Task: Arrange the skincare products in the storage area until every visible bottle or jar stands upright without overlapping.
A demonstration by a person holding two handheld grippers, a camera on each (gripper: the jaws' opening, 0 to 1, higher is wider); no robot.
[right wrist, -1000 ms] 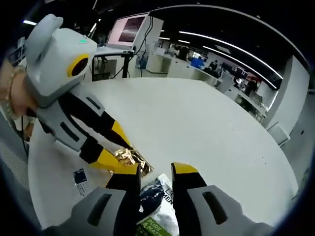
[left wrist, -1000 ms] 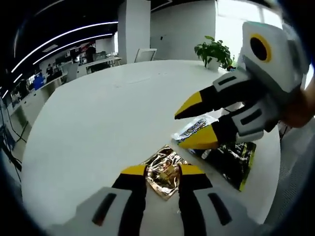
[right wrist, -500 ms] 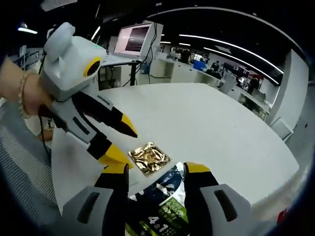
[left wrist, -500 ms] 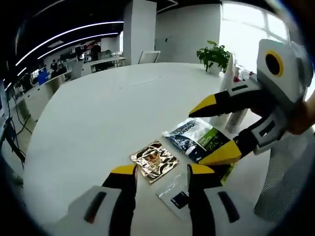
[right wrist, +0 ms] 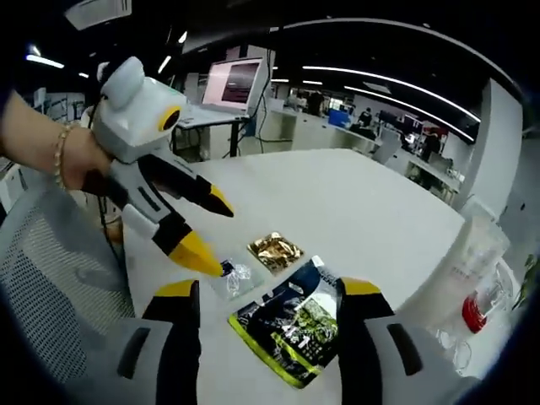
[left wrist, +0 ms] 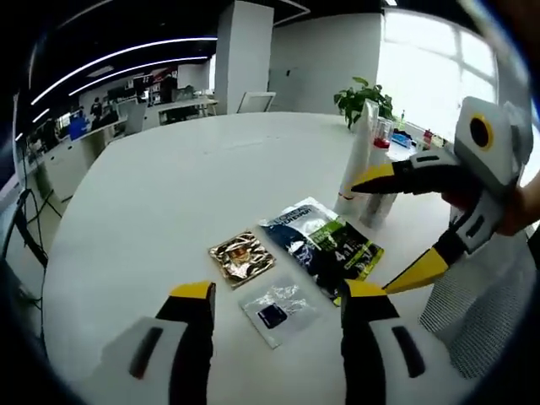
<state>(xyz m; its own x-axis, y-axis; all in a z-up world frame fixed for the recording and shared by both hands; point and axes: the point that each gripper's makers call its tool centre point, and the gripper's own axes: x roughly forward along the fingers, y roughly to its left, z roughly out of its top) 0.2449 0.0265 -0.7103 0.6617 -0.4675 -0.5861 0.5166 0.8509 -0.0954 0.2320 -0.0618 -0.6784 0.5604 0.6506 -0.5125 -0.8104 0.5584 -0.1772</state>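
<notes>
White table (left wrist: 169, 186); left hand-held gripper (left wrist: 274, 291) and right hand-held gripper (right wrist: 266, 288) both wide, empty, above sachets (left wrist: 319, 245).

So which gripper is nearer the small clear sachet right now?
Left. The left gripper has its lower tip just beside the clear sachet. The right gripper sits back from it, over the near end of the dark pouch, with the sachet off to one side.

White table (left wrist: 169, 186), gold foil sachet (left wrist: 241, 257), black-and-green printed pouch (left wrist: 325, 247), clear sachet (left wrist: 276, 310) with dark label
</notes>
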